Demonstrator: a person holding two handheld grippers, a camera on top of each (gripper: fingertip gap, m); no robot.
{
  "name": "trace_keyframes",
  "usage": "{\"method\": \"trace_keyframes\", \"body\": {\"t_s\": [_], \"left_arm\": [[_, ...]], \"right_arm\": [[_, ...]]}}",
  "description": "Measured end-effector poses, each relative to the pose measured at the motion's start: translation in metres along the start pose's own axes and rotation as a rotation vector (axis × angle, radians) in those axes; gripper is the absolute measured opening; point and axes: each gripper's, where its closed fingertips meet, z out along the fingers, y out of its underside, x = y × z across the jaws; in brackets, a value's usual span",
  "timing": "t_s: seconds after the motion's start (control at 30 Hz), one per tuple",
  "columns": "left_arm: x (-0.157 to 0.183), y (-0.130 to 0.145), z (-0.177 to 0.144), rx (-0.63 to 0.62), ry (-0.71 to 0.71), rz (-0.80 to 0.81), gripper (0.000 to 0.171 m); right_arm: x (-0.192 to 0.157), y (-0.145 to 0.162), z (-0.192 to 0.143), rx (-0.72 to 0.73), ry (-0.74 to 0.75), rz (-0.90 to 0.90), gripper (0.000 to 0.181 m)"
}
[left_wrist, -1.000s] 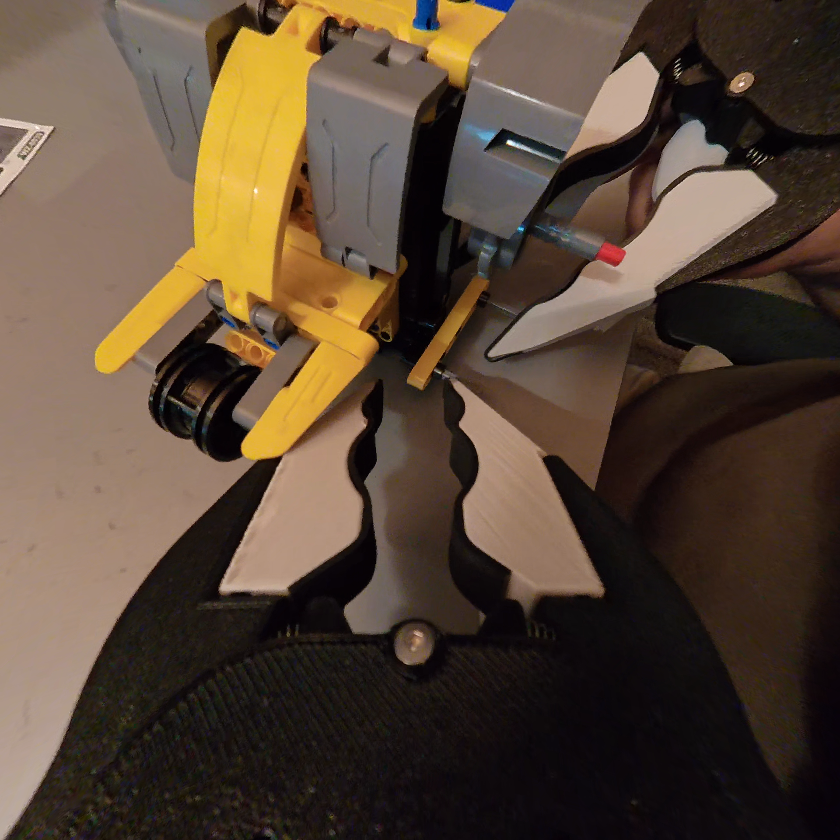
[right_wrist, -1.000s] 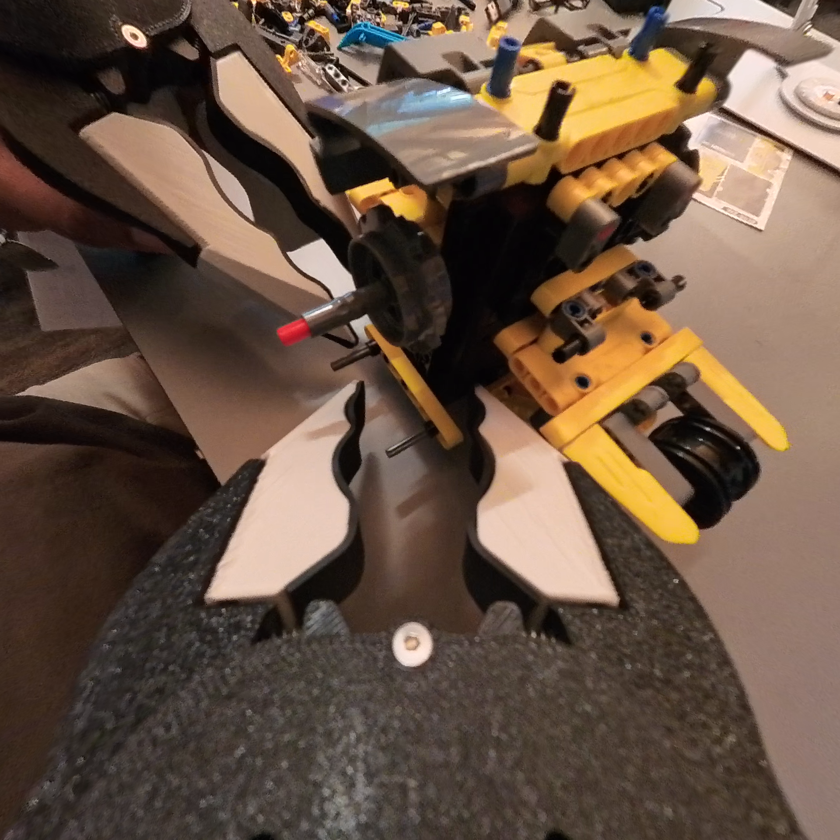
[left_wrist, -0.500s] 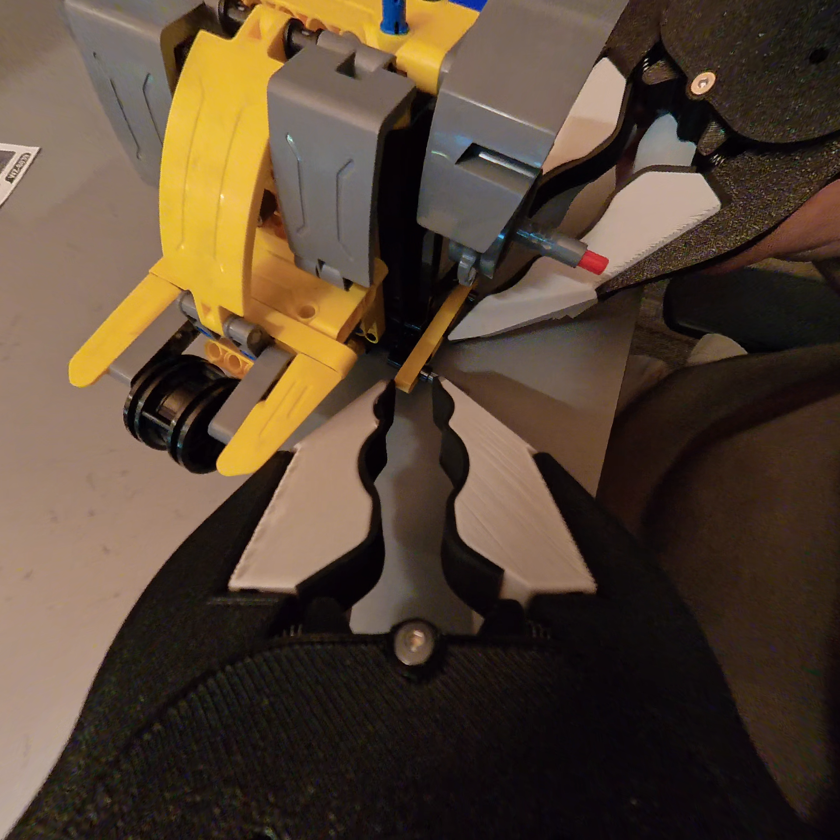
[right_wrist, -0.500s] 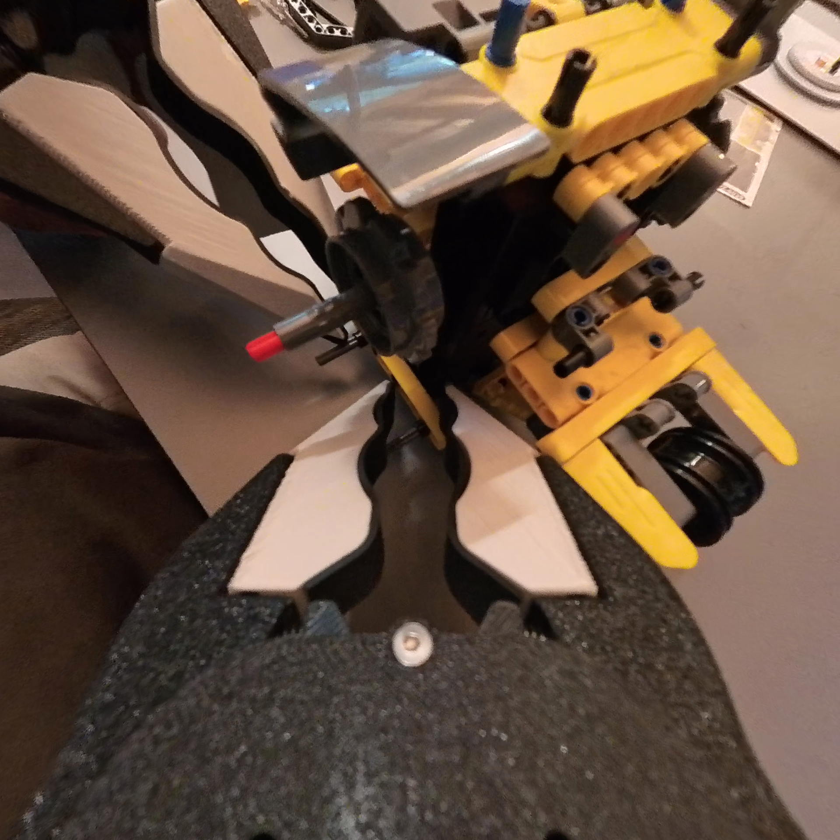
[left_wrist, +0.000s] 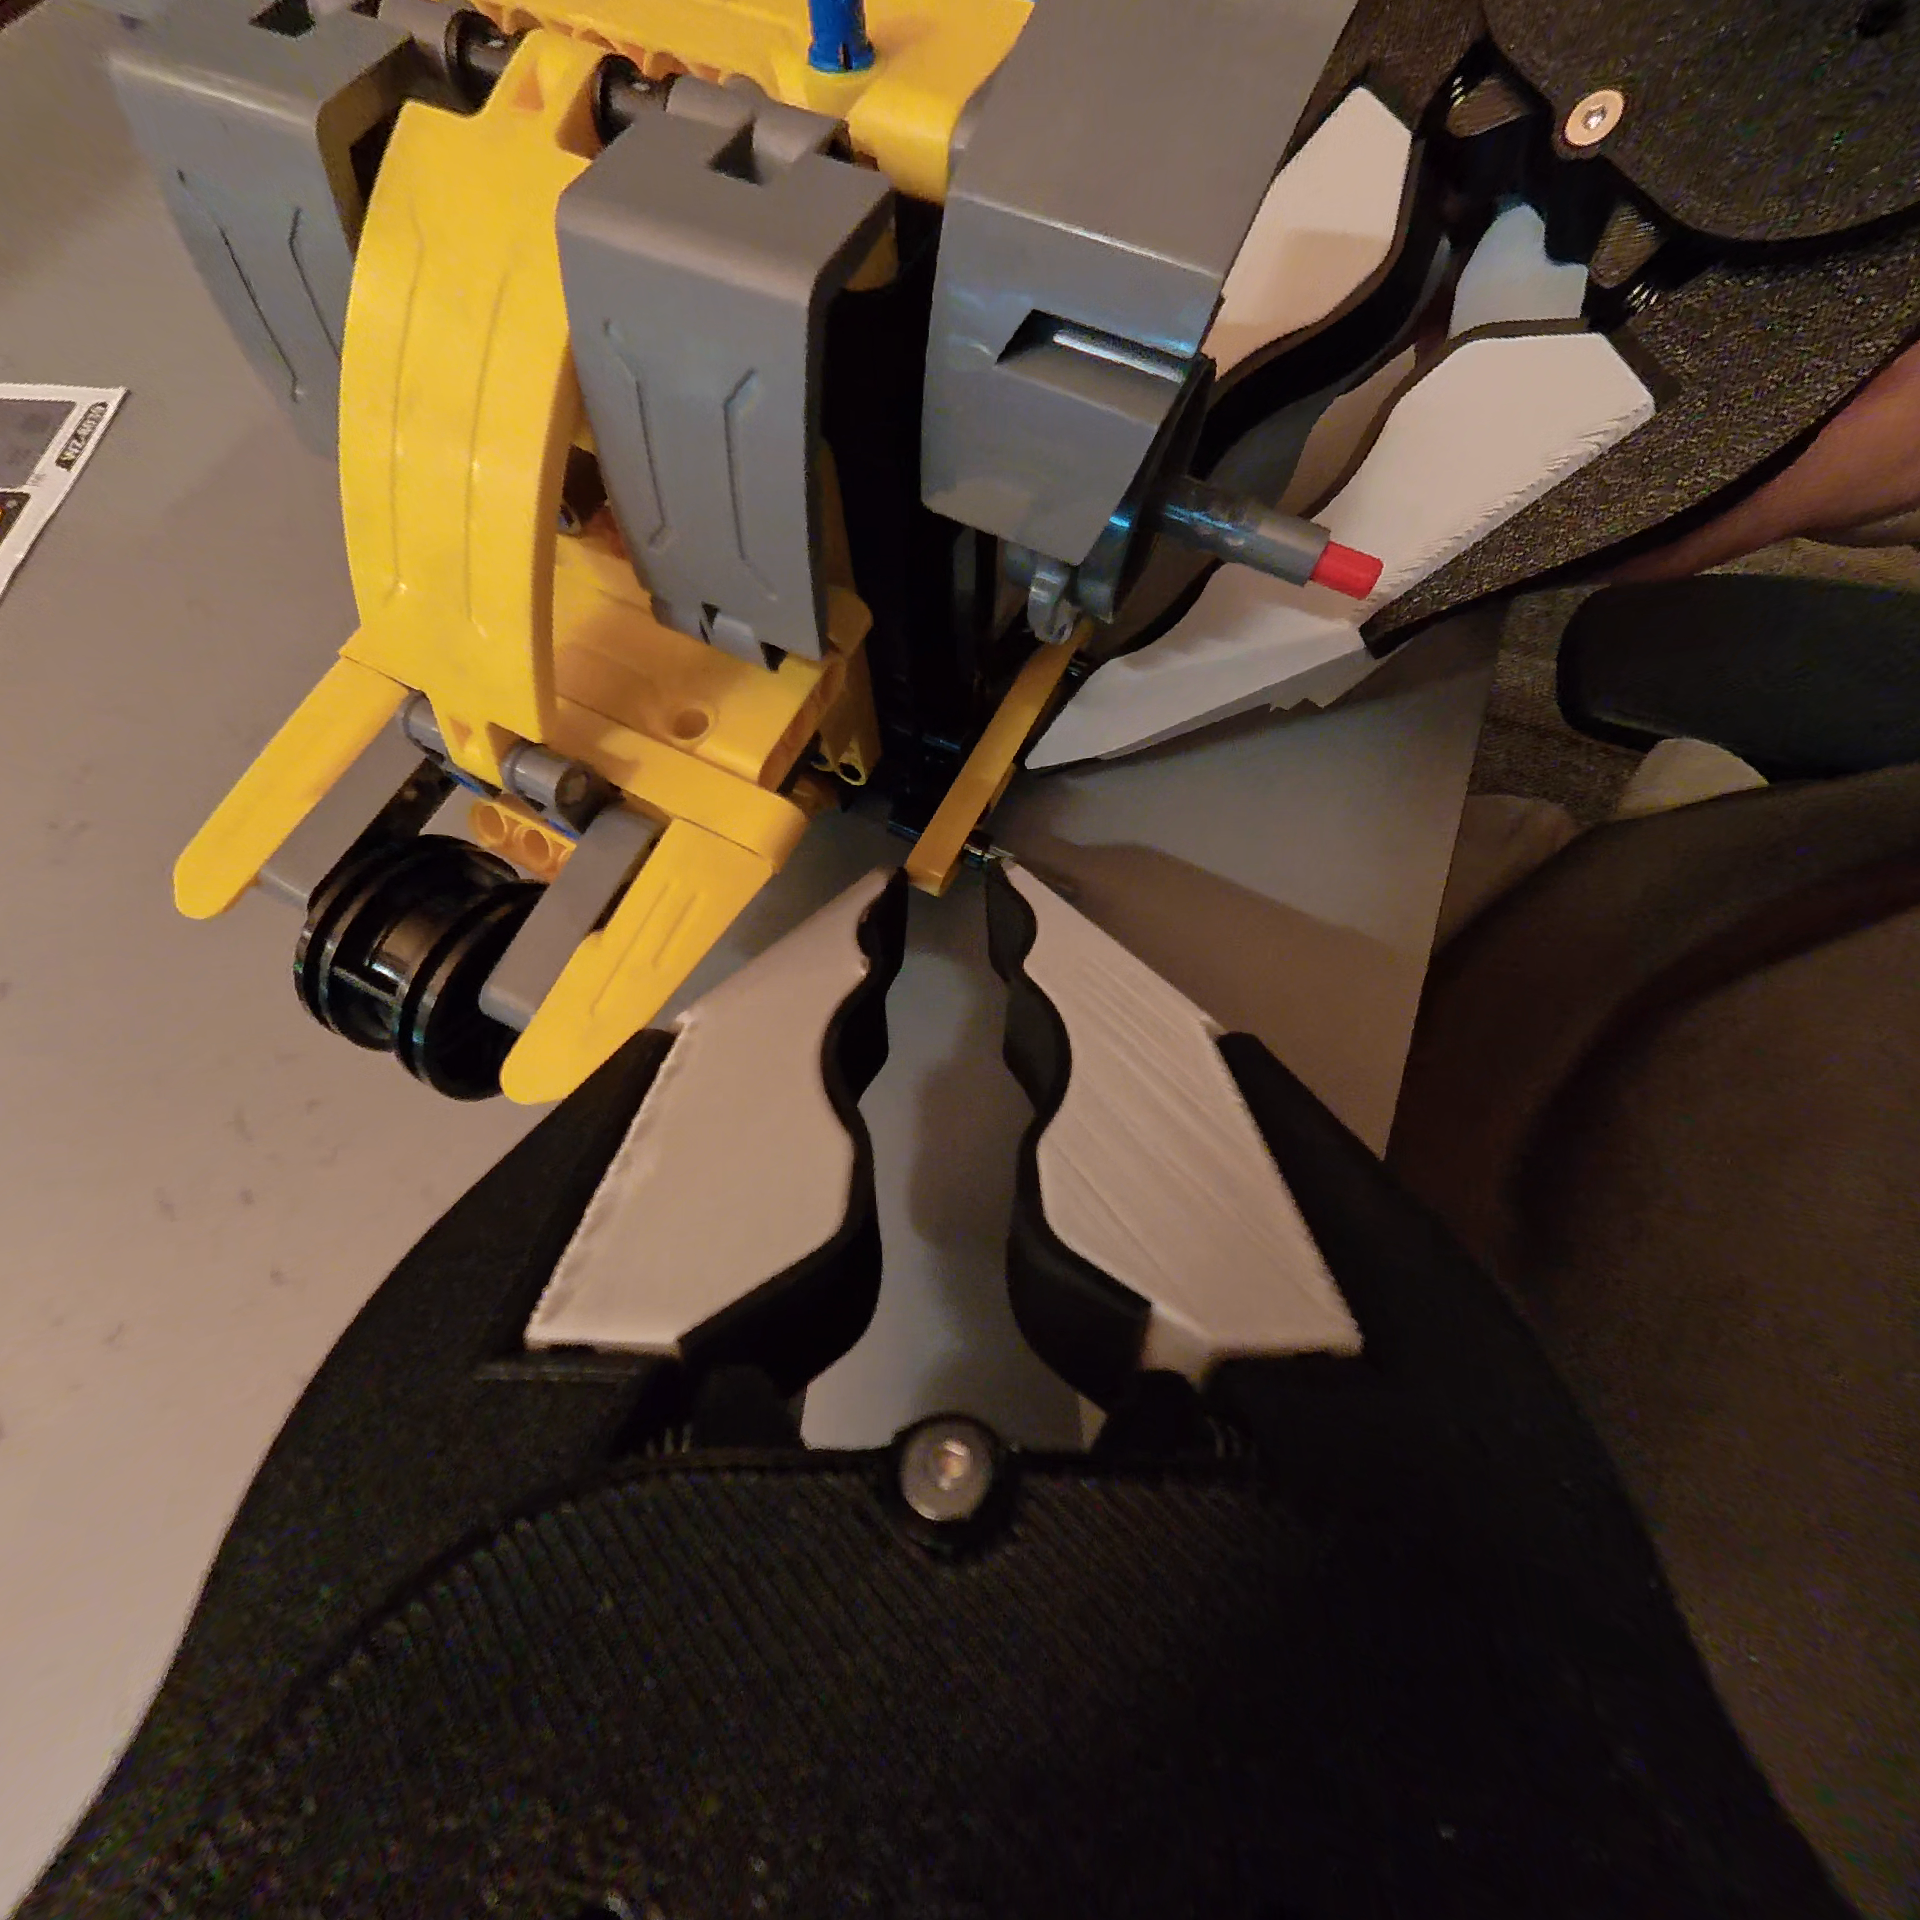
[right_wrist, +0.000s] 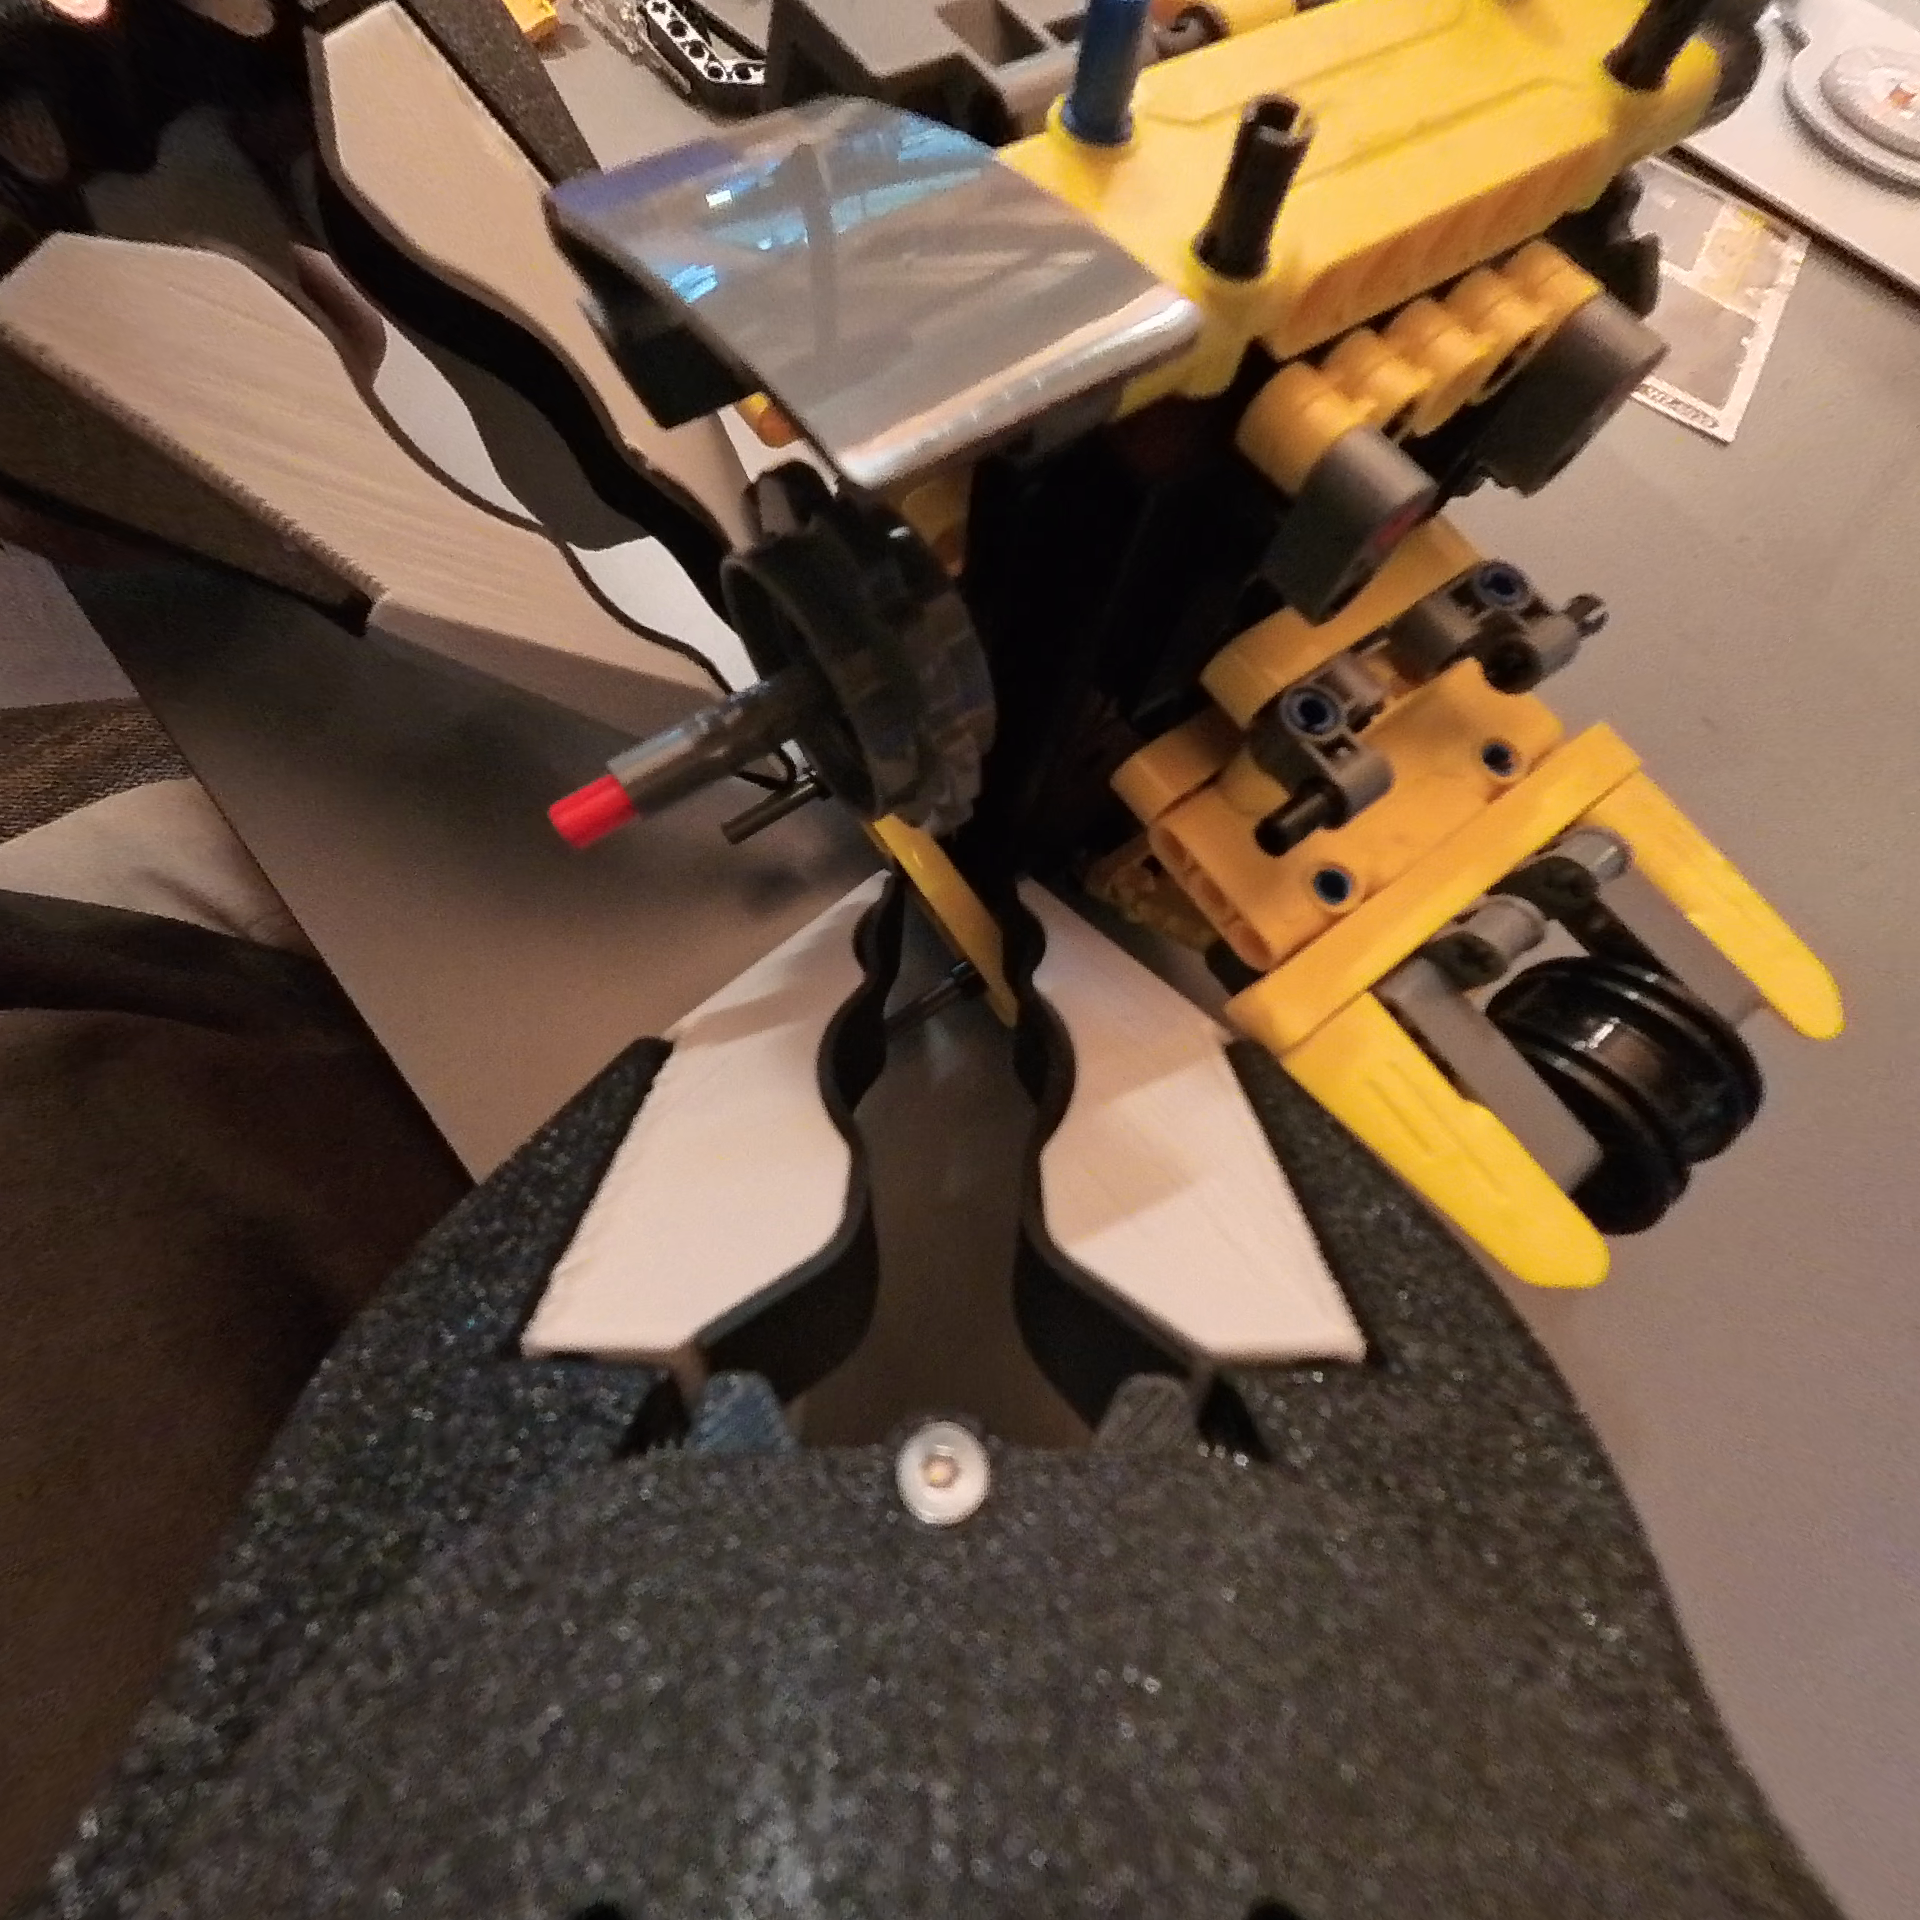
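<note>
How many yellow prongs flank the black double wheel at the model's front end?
2. In the left wrist view, one yellow prong lies left of the black double wheel and the other yellow prong right of it. No others show.

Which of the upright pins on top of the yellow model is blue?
The front pin, nearest the shiny grey panel; the others behind it are black.

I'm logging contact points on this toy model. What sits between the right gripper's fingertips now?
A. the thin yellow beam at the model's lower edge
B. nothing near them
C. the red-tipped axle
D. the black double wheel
A: in the right wrist view the right gripper has its fingertips on either side of the thin yellow beam, while the red-tipped axle and the black double wheel lie apart from it.
</note>
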Motion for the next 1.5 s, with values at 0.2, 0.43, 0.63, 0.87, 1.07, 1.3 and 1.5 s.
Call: {"method": "trace_keyframes", "body": {"t_s": [0.2, 0.43, 0.63, 0.87, 1.07, 1.3, 1.5], "left_arm": [[-0.002, -0.001, 0.001, -0.001, -0.037, 0.021, 0.01], [-0.003, -0.001, 0.001, 0.0, -0.04, 0.017, 0.009], [-0.004, -0.001, 0.002, 0.001, -0.069, 0.042, 0.006], [-0.001, -0.001, 0.001, 0.004, -0.024, 0.039, 0.019], [0.016, 0.003, -0.003, -0.008, 0.133, 0.051, 0.079], [0.02, -0.003, 0.014, -0.031, 0.121, 0.141, 0.078], [0.021, -0.006, 0.018, -0.03, 0.123, 0.154, 0.074]], "right_arm": [[0.001, 0.001, 0.0, -0.006, 0.015, -0.009, 0.018], [0.0, 0.001, 0.0, -0.007, 0.011, -0.003, 0.018], [0.001, 0.001, 0.0, -0.006, 0.0, 0.011, 0.017], [0.002, 0.001, -0.001, 0.001, -0.011, 0.009, 0.018], [0.003, -0.001, -0.003, 0.013, -0.032, 0.024, 0.018], [0.007, 0.0, -0.002, 0.012, -0.008, -0.001, 0.017], [0.009, 0.0, -0.004, 0.012, -0.009, -0.012, 0.016]]}}
